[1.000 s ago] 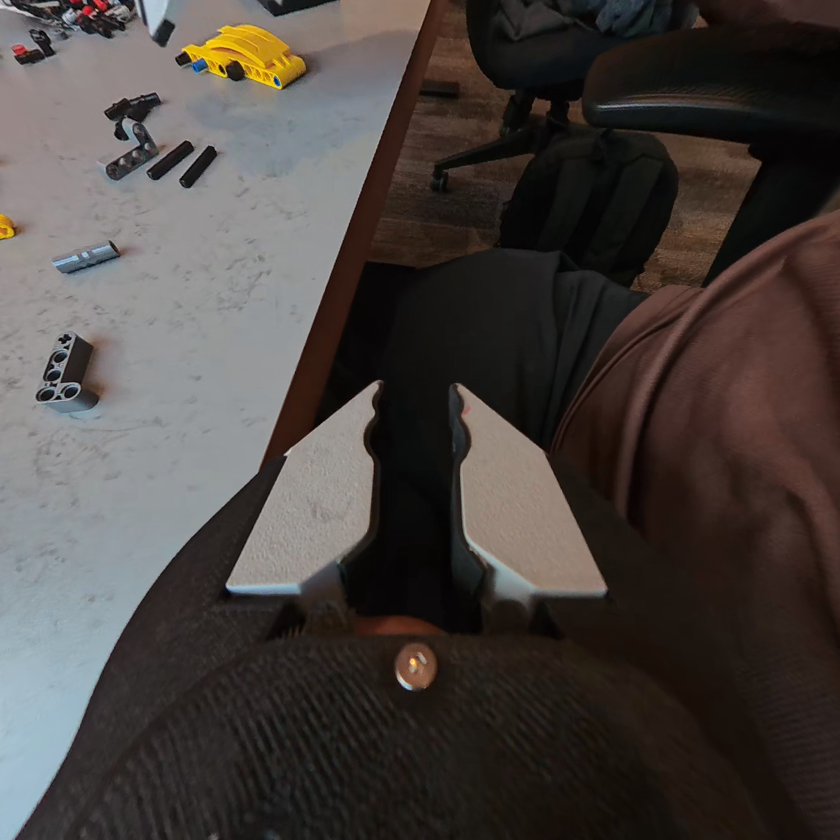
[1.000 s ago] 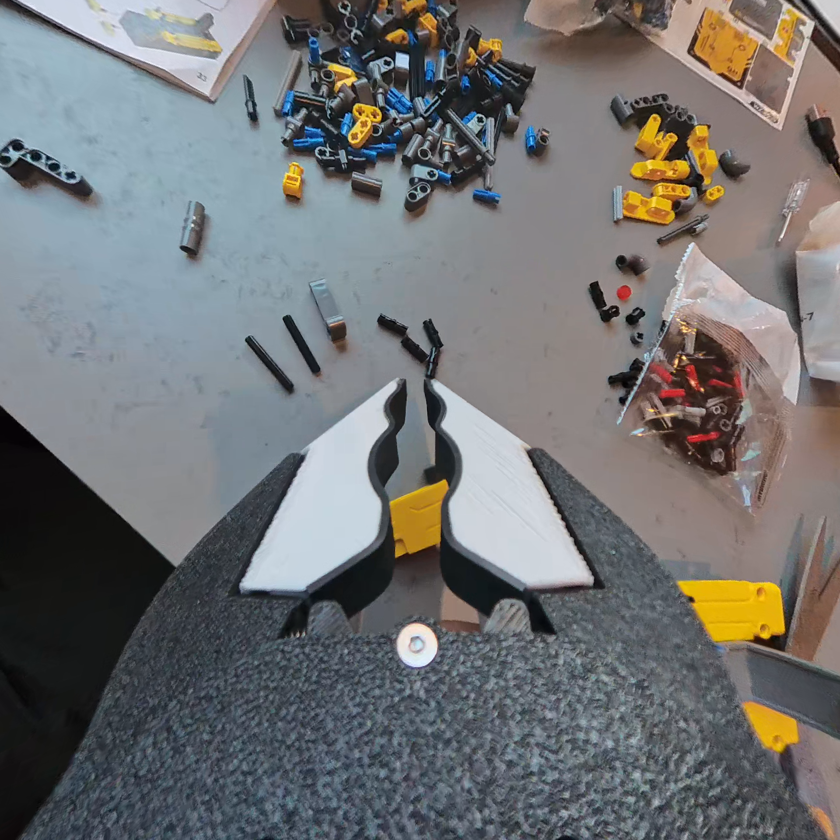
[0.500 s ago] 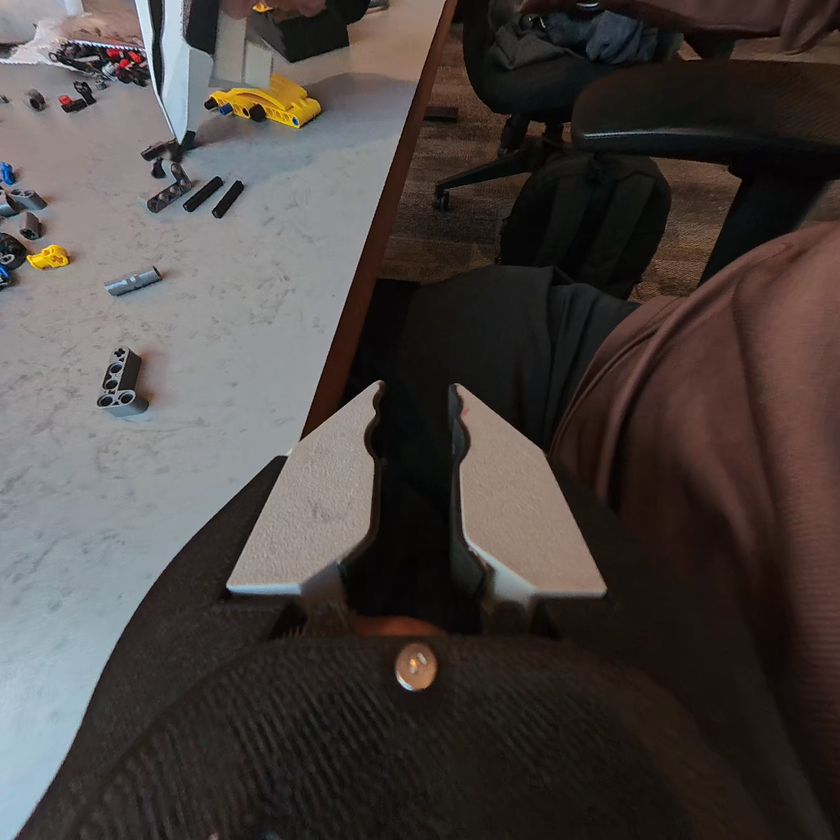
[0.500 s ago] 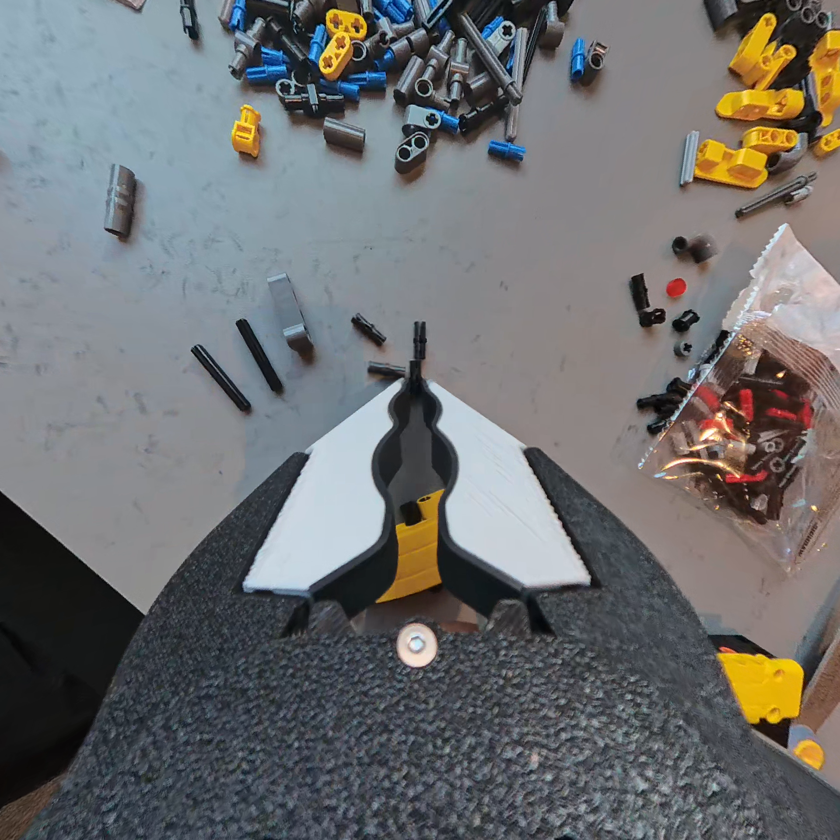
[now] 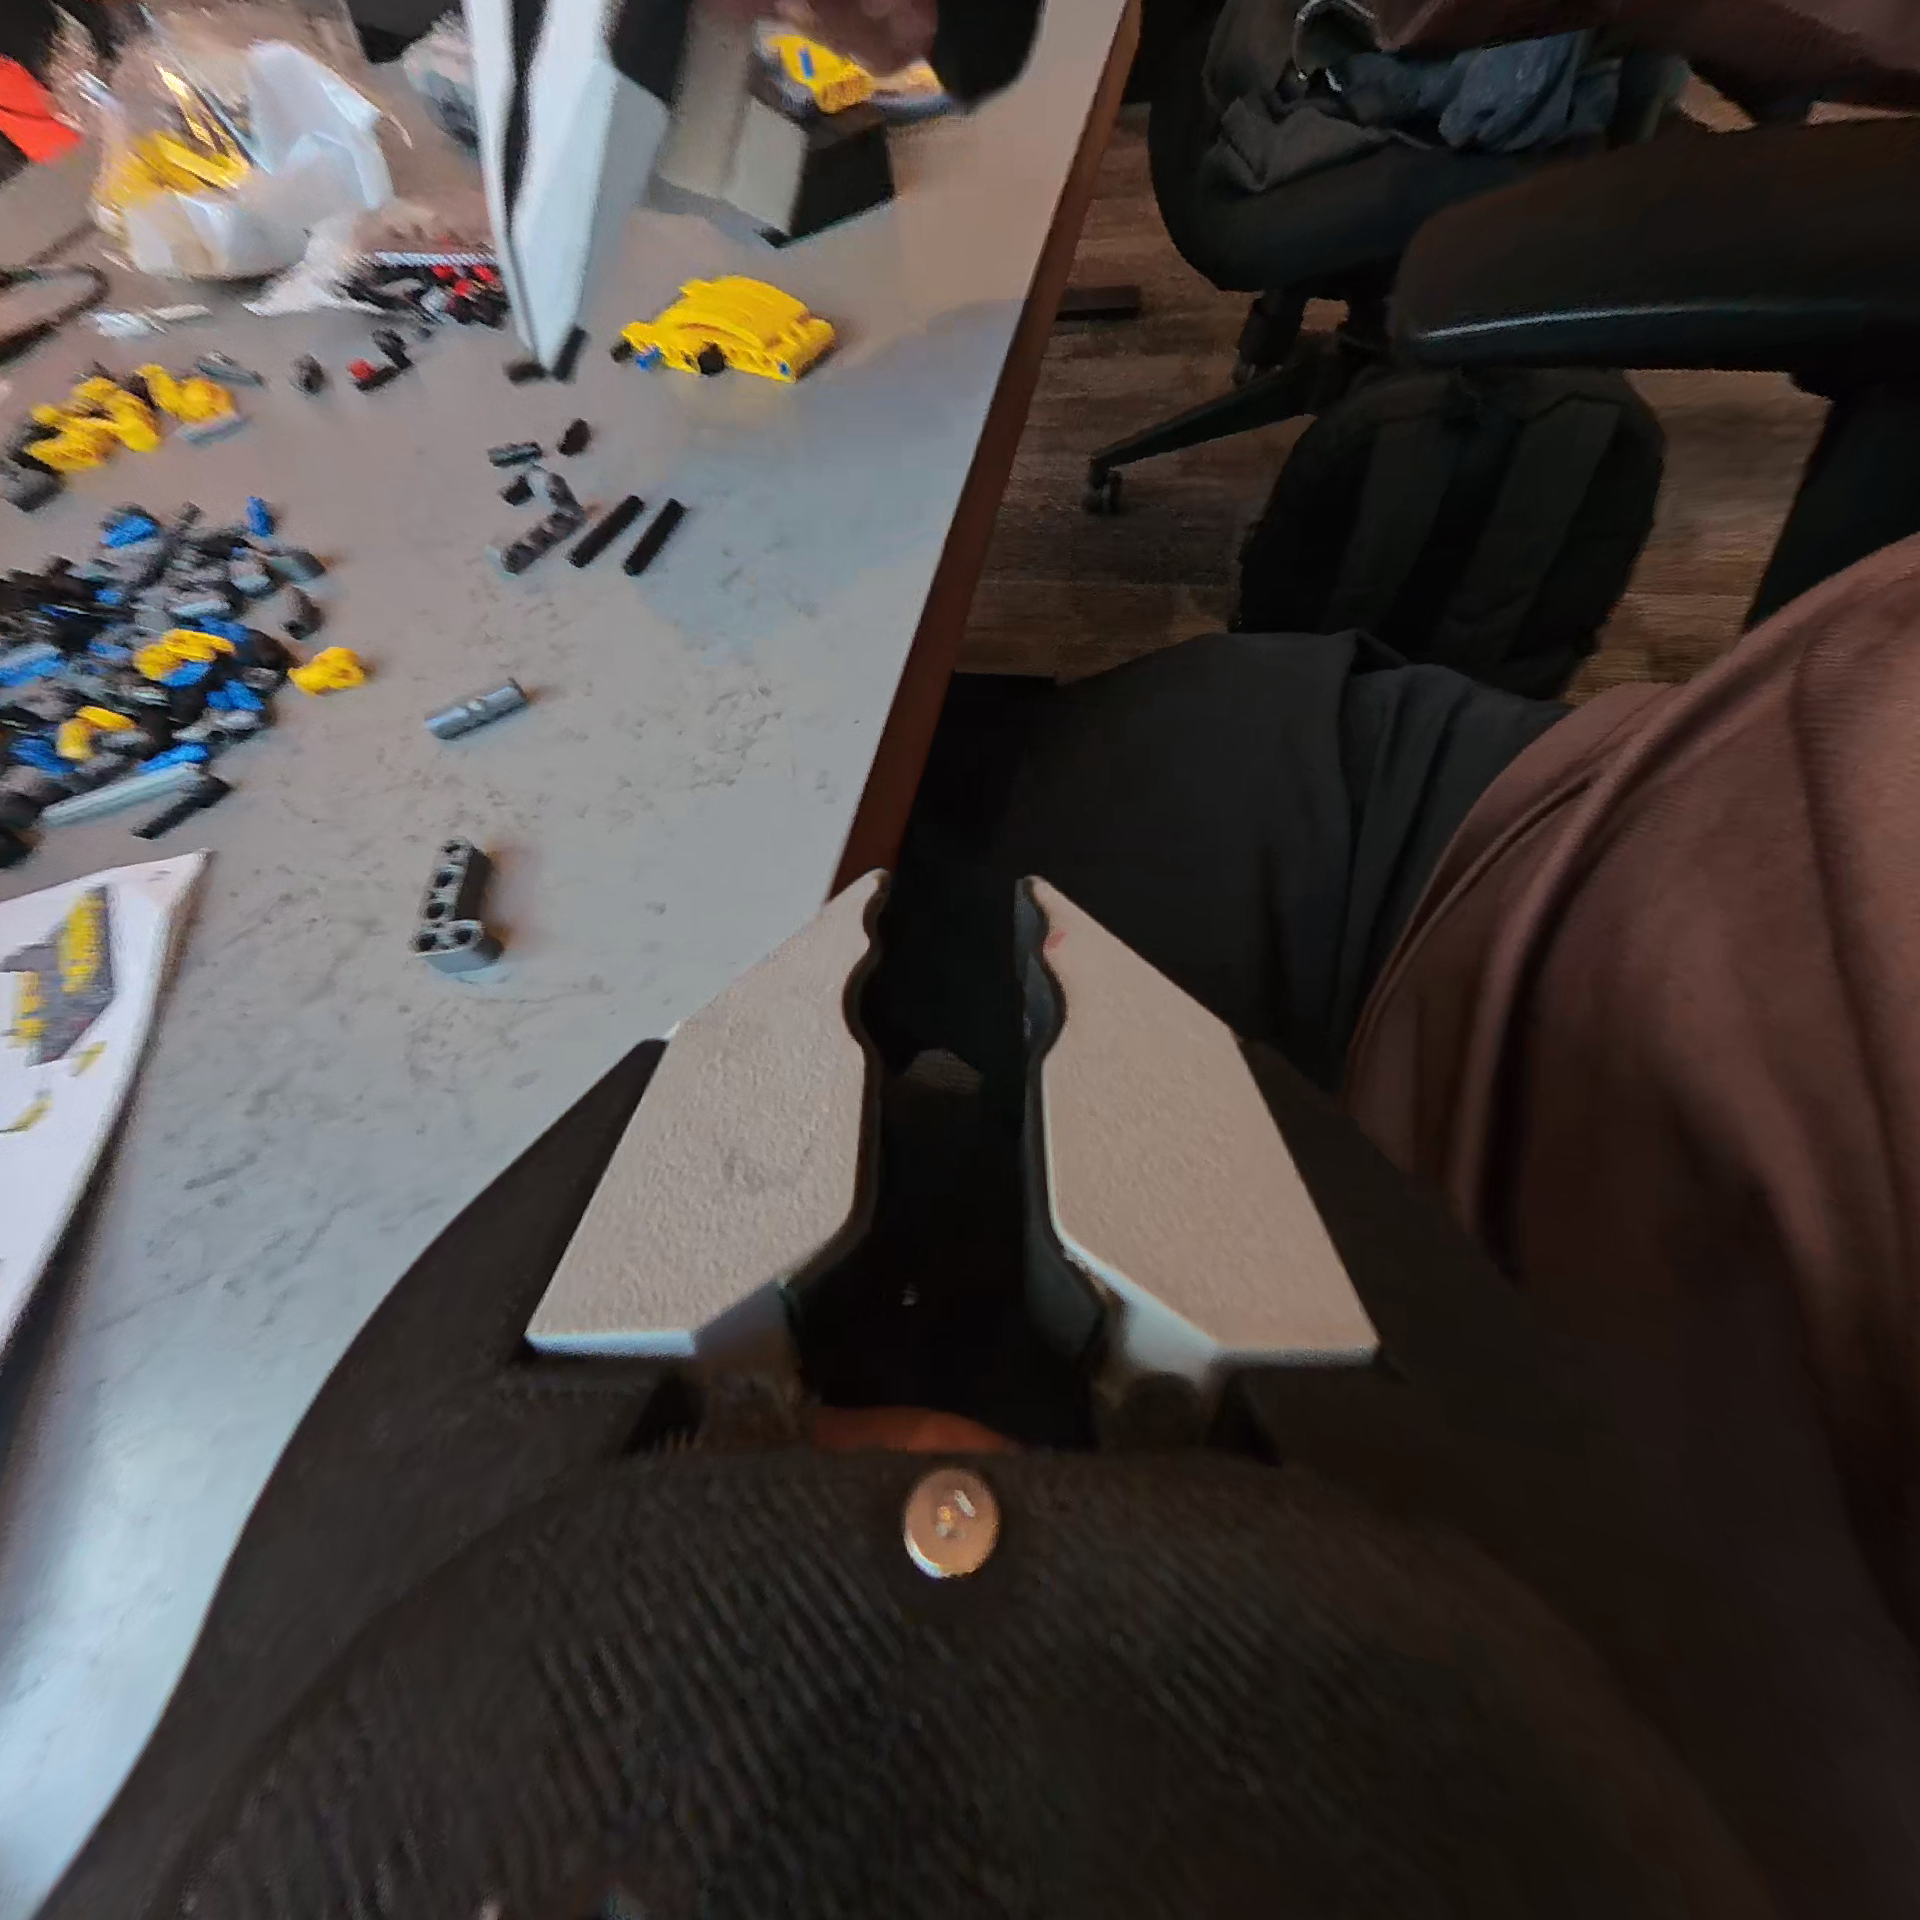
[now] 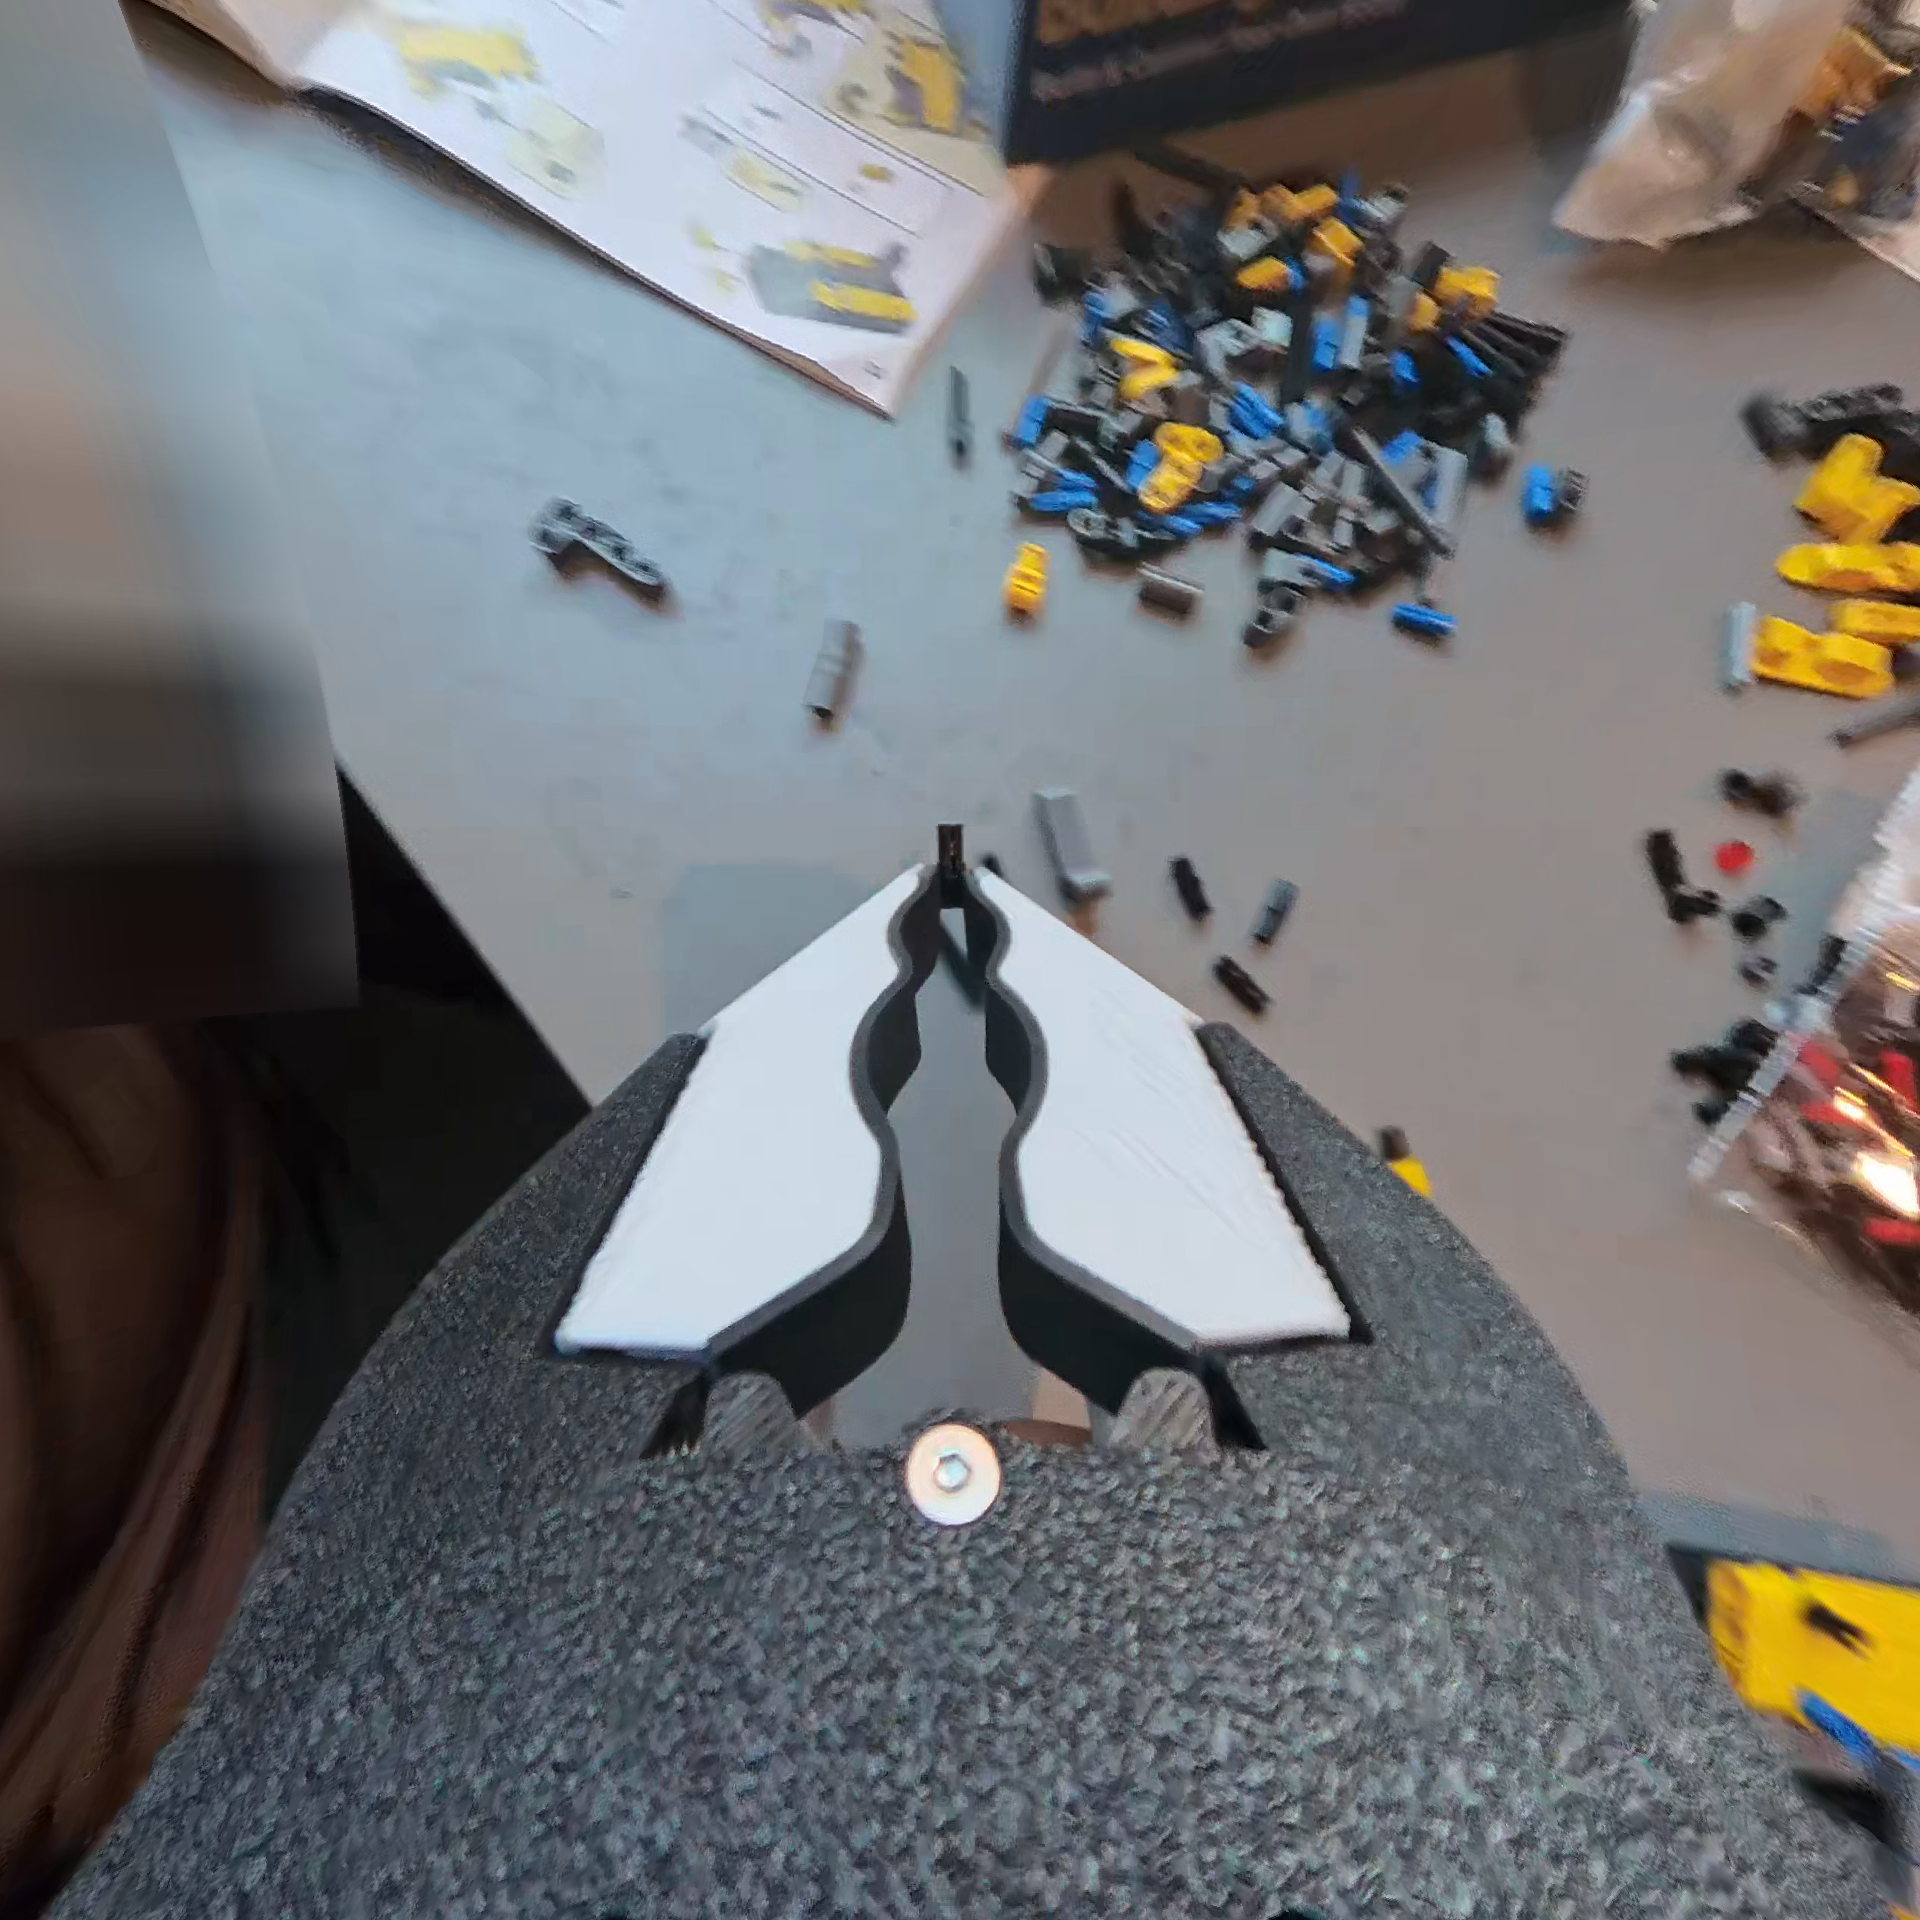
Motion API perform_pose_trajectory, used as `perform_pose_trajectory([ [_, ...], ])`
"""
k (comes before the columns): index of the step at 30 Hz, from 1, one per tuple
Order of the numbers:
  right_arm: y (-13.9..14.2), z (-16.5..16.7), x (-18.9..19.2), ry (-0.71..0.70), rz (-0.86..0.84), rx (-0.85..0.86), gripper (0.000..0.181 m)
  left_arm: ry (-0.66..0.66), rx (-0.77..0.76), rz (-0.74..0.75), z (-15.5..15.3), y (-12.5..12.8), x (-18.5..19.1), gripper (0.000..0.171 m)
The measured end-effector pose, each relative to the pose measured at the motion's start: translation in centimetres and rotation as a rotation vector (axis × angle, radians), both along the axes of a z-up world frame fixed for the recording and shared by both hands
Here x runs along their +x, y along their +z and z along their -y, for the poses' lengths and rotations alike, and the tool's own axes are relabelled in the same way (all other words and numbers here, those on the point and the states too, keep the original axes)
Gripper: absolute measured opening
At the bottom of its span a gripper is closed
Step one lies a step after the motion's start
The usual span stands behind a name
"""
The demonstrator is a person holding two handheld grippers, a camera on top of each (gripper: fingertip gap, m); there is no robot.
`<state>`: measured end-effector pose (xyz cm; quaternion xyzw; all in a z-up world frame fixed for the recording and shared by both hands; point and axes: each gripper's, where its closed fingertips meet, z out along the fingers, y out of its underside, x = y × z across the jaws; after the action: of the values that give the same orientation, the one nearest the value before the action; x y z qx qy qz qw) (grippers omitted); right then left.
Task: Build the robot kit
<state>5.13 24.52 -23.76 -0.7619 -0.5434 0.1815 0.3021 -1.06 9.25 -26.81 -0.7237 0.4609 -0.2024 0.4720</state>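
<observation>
My right gripper (image 6: 949, 878) is shut on a small black pin (image 6: 950, 844), which sticks out past its tips. It holds the pin above the grey table (image 6: 623, 727), near a short grey beam (image 6: 1070, 857) and some loose black pins (image 6: 1190, 888). My left gripper (image 5: 951, 894) is open and empty at the table's edge (image 5: 935, 665), over a person's dark-trousered lap. The right gripper also shows in the left wrist view (image 5: 561, 177), blurred, above the table beside a yellow assembly (image 5: 727, 332).
A pile of blue, grey, black and yellow parts (image 6: 1278, 416) lies beyond, with an instruction booklet (image 6: 675, 156), a box (image 6: 1247, 62) and a clear parts bag (image 6: 1849, 1091). Yellow pieces (image 6: 1839, 644) lie at right. An office chair (image 5: 1662, 270) and a backpack (image 5: 1455, 520) stand beside the table. Tip to tip, the grippers are about 15 cm apart.
My right gripper shut on a black pin lying on the table and has lifted it and drawn back. My left gripper stayed open and turned to show more of the table.
</observation>
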Motion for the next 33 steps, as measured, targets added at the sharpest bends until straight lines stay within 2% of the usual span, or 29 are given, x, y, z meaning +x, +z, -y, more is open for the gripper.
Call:
perform_pose_trajectory([
  [6, 0.7, 6.6, -5.6, 0.187, -0.122, -0.173, 0.004, 0.126, 0.226, -0.07, -2.4, 2.8, -3.1, 0.013],
  [9, 0.3, 9.0, -7.2, 0.267, -0.116, -0.24, 0.004, 0.134, 0.299, -0.136, -2.8, 2.7, -3.7, 0.013],
  [15, -0.4, 11.8, -8.9, 0.363, -0.094, -0.33, 0.003, 0.119, 0.414, -0.259, -2.9, 2.2, -3.6, 0.014],
  [21, -1.2, 13.4, -9.2, 0.406, -0.061, -0.388, 0.003, 0.102, 0.507, -0.327, -2.7, 2.2, -3.2, 0.015],
  [30, -1.4, 13.9, -9.3, 0.41, -0.054, -0.436, 0.003, 0.068, 0.531, -0.354, -2.5, 1.8, -2.8, 0.009],
  [33, -1.2, 13.9, -9.4, 0.415, -0.056, -0.437, 0.003, 0.067, 0.534, -0.364, -2.5, 1.6, -2.8, 0.003],
])
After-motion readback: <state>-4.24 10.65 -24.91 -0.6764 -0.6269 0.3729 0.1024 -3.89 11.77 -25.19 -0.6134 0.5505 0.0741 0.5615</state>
